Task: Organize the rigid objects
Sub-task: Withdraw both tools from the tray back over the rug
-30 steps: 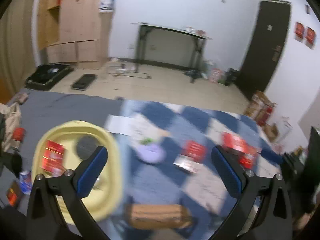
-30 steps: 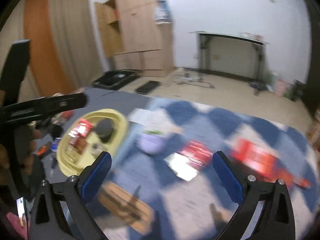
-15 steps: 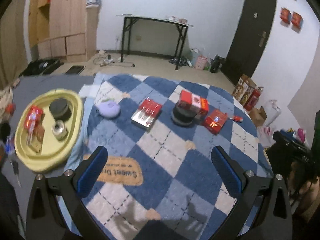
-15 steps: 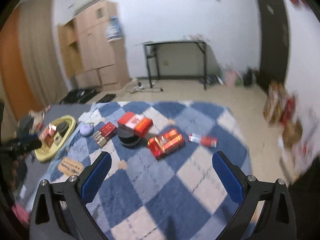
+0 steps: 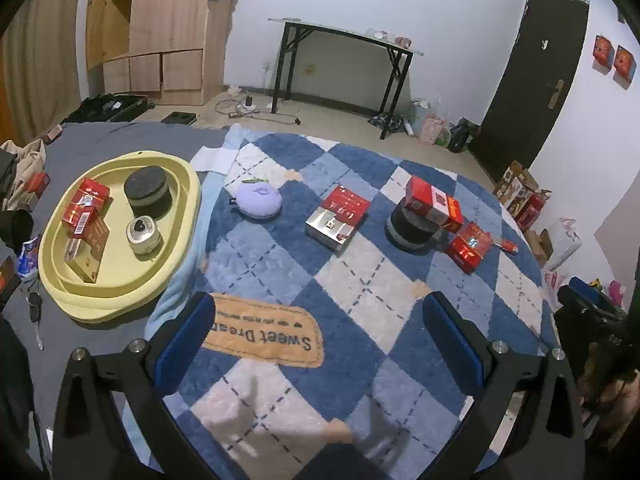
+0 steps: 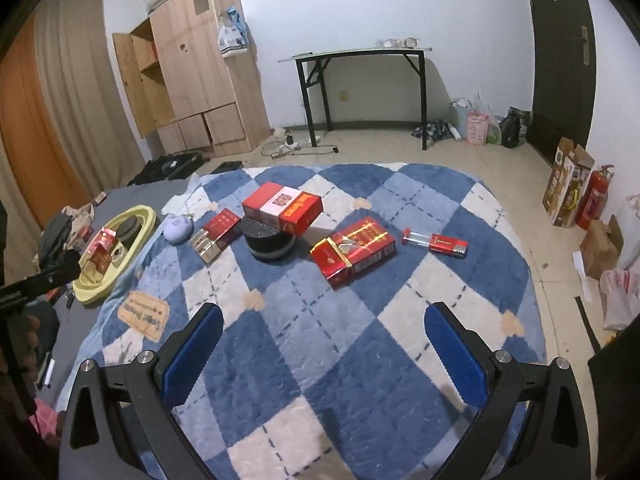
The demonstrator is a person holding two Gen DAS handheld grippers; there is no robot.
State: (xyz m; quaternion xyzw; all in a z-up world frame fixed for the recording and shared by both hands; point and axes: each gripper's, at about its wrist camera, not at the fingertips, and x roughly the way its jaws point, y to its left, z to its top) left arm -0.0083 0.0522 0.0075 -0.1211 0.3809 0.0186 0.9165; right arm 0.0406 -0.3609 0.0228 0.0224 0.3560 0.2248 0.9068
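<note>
Left wrist view shows the left hand-held gripper (image 5: 318,336) spread wide and holding nothing, above the blue checked rug (image 5: 360,280). The right hand-held gripper (image 6: 324,344) is also spread and empty, above the same rug.

The sorting seems partly done. The yellow tray (image 5: 184,216) at the left edge of the rug already carries some red packs (image 5: 86,204), a dark round tin (image 5: 146,190) and a small silver tin (image 5: 144,234). On the rug remain a purple soft pouch (image 5: 259,202), a red and silver box (image 5: 338,216), a red and white carton (image 6: 282,206) that lies on top of a black round container (image 6: 269,240), a red pack with gold print (image 6: 354,250) and a red lighter (image 6: 438,242) beside it.

Both grippers are far from every object, so the step in hand looks like choosing the next piece. The next move probably calls for one gripper to go down over a box, with the fingers on its two narrow sides, then to close. The carton on the black container should likely go first, because it rests only on the lid and may slide.

A tan label (image 5: 264,334) on the rug reads "Sweet Dream", upside down to the left camera. The writing on the red packs is too small to read.
</note>
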